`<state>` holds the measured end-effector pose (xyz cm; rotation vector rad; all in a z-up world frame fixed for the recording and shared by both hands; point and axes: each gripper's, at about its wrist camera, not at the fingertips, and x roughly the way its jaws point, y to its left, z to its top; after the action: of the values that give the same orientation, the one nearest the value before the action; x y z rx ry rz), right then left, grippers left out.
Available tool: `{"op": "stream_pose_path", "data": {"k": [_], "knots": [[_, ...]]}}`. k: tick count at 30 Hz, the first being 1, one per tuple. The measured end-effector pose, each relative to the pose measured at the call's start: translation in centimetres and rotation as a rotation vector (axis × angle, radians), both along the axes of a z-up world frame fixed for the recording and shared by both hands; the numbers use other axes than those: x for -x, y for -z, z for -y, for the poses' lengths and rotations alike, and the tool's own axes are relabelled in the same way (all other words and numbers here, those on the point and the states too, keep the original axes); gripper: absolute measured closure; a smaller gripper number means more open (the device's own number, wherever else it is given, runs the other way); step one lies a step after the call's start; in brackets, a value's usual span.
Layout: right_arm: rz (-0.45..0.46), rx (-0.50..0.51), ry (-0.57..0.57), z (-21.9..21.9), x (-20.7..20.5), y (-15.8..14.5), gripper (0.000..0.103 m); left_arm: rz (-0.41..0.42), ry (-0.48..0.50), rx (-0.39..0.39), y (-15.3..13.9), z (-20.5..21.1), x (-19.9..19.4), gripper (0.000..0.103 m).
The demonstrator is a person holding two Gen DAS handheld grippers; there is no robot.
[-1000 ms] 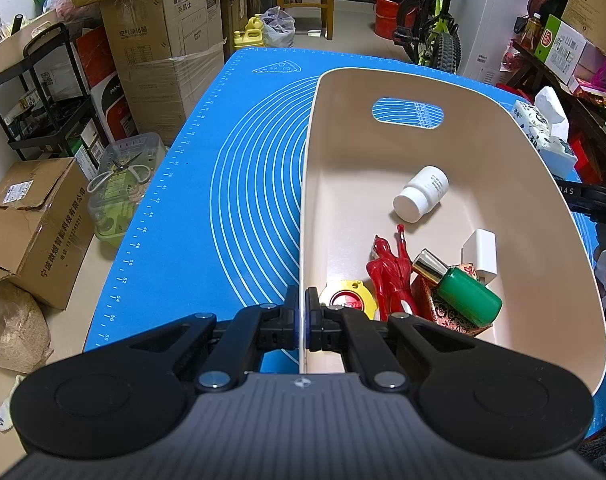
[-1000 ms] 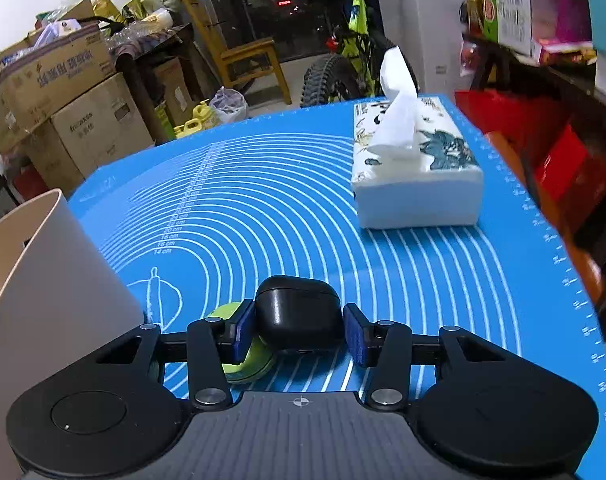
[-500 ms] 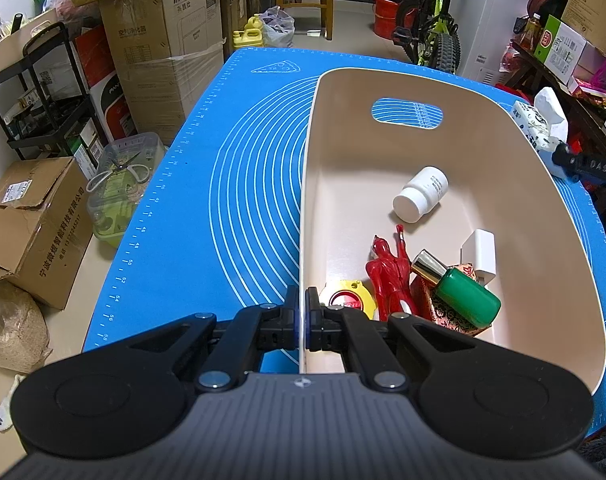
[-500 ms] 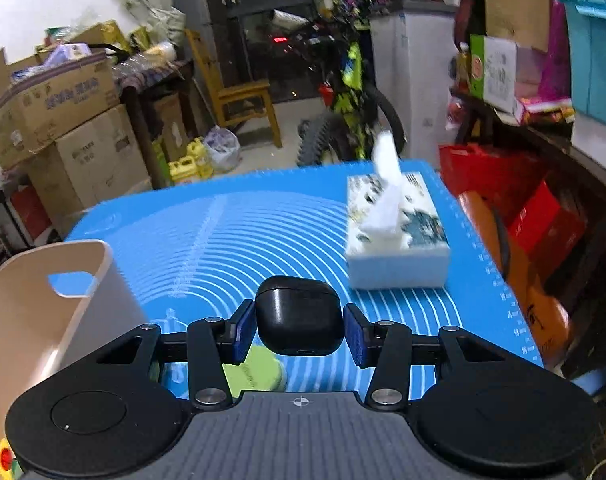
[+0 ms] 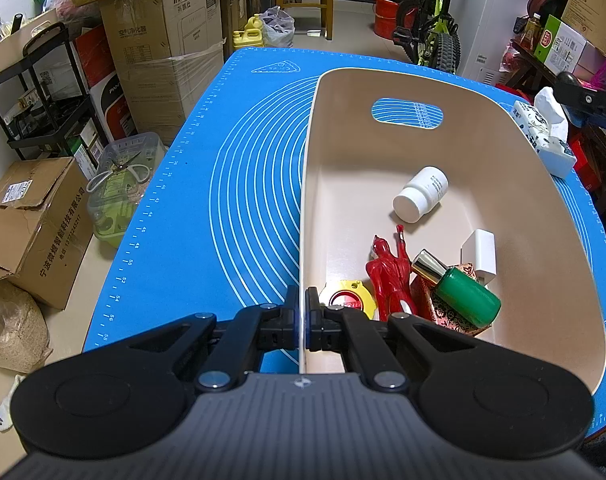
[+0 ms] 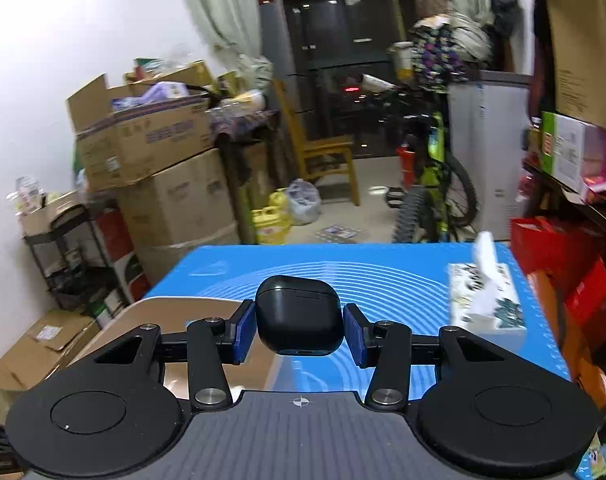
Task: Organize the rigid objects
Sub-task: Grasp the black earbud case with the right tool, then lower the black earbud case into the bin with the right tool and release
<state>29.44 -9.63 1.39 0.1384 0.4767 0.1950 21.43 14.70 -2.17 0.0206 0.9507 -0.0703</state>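
Right wrist view blurred, right hand-held gripper clamped on black case, left hand-held gripper pinching bin wall

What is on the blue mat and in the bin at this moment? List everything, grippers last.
mat: 1, blue, covers the table
bin: 1, beige, on mat
pill bottle: 1, white, lying in bin
figure: 1, red, in bin
bottle: 1, green with gold cap, in bin
charger block: 1, white, in bin
tape measure: 1, yellow and red, bin's near end
tissue box: 1, white patterned, mat's right side
earbud case: 1, black, in right gripper
left gripper: shut on bin's wall
right gripper: shut on earbud case
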Motion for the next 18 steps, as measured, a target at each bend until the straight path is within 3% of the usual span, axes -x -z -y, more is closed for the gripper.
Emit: {"op": "stream_pose_path", "data": {"k": [9, 18], "knots": [[-0.051, 0.054, -0.112, -4.7, 0.9, -0.5, 0.050, 0.000, 0.001, 0.001, 0.0, 0.0, 0.0, 0.099], [-0.137, 0.201, -0.259, -10.2, 2.1, 0.9, 0.050, 0.002, 0.002, 0.010, -0.1, 0.0, 0.1, 0.099]]}}
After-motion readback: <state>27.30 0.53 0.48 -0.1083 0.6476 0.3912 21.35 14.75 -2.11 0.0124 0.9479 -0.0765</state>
